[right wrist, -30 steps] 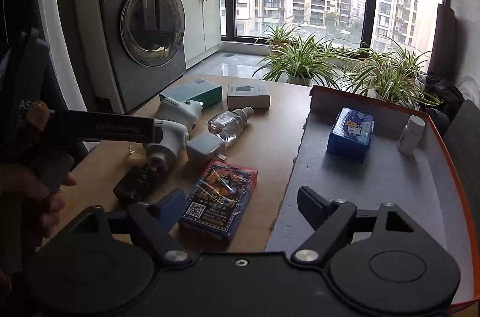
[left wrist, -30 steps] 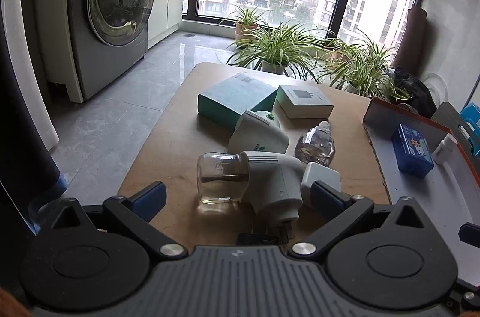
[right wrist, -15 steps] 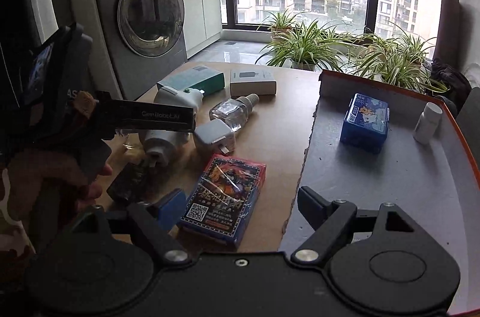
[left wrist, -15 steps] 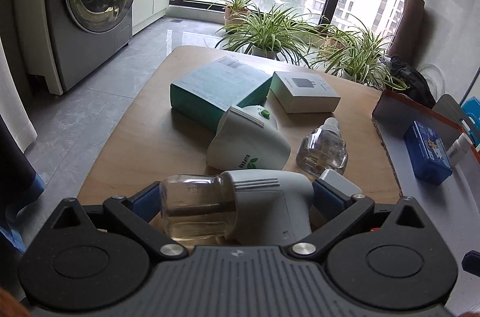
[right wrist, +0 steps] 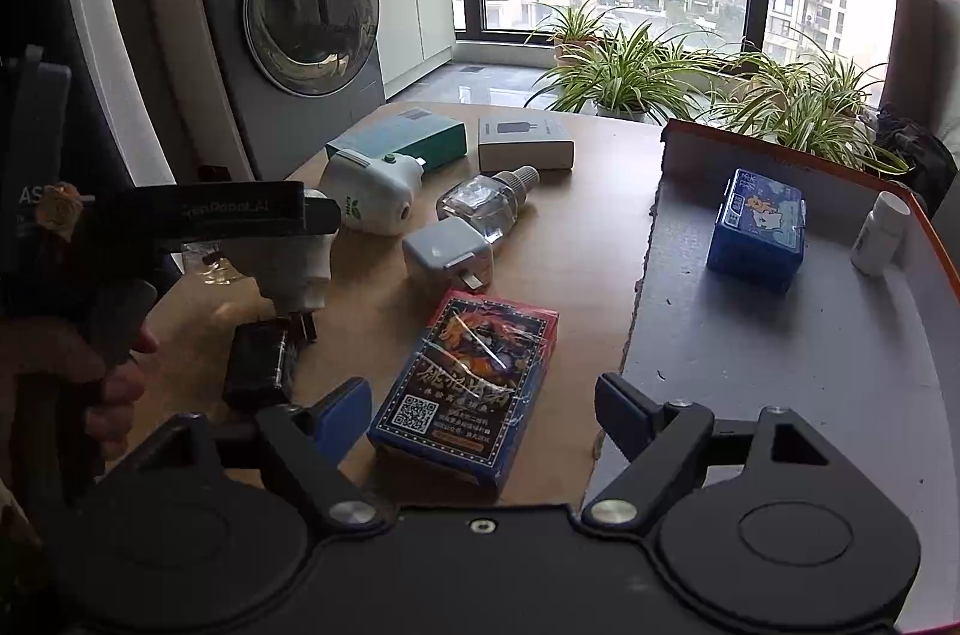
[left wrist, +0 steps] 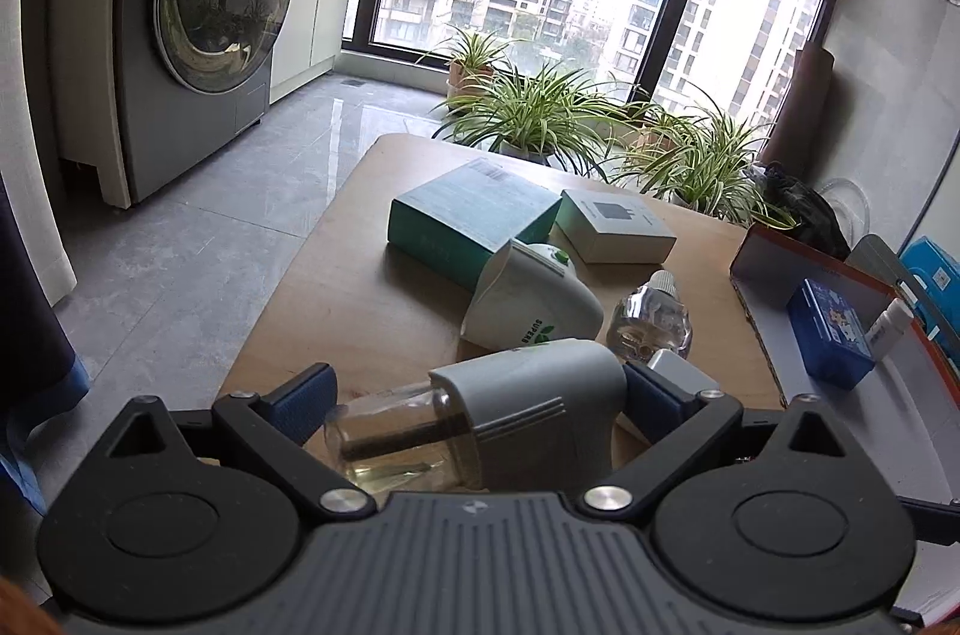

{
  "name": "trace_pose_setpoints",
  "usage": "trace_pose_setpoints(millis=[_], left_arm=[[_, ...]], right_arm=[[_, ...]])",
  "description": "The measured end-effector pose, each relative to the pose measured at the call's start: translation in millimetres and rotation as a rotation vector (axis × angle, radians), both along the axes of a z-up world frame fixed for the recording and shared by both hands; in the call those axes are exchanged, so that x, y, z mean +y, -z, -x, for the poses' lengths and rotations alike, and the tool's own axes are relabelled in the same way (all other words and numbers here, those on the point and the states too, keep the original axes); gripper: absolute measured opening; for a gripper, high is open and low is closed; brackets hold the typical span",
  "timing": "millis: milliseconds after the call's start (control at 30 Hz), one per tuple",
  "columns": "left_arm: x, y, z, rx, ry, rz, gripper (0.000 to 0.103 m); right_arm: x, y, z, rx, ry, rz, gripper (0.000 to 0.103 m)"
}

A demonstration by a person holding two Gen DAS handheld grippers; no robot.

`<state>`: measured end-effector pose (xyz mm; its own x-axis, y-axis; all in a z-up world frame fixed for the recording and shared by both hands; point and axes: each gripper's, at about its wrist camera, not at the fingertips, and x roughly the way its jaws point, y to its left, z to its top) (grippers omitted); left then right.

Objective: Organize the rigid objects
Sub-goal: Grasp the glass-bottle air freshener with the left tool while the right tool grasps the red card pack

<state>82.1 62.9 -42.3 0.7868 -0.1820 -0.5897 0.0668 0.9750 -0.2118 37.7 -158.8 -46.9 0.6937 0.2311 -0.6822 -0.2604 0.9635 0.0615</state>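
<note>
Two grippers work over a wooden table (right wrist: 600, 239) with an orange-rimmed tray (right wrist: 780, 365) at its right side, holding a blue tin (right wrist: 756, 230) and a white bottle (right wrist: 879, 233). Left gripper (left wrist: 480, 395) has its pads closed on a grey plug-in vaporizer (left wrist: 534, 395) with a glass bottle (left wrist: 390, 431), apparently lifted just off the table beside a second white vaporizer (left wrist: 528, 302). Right gripper (right wrist: 480, 413) hovers with jaws wide over a card box (right wrist: 468, 383), holding nothing.
</note>
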Motion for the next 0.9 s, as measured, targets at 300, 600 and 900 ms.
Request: trace_pose_setpoints(millis=[300,600,900], left_arm=[[6.8,0.1,-2.6,0.026,0.002,0.019,0.071],[18.4,16.3,-6.3,0.094,0.016,0.072,0.099],[15.1,17.9,-3.4,0.101,0.083,0.075,0.103]], right_arm=[[8.1,4.2,-4.7,0.039,-0.007,-0.020,0.096],[7.4,2.0,-1.2,0.032,-0.011,-0.013,0.096],[5.0,2.3,-1.7,0.039,-0.009,-0.023,0.096]])
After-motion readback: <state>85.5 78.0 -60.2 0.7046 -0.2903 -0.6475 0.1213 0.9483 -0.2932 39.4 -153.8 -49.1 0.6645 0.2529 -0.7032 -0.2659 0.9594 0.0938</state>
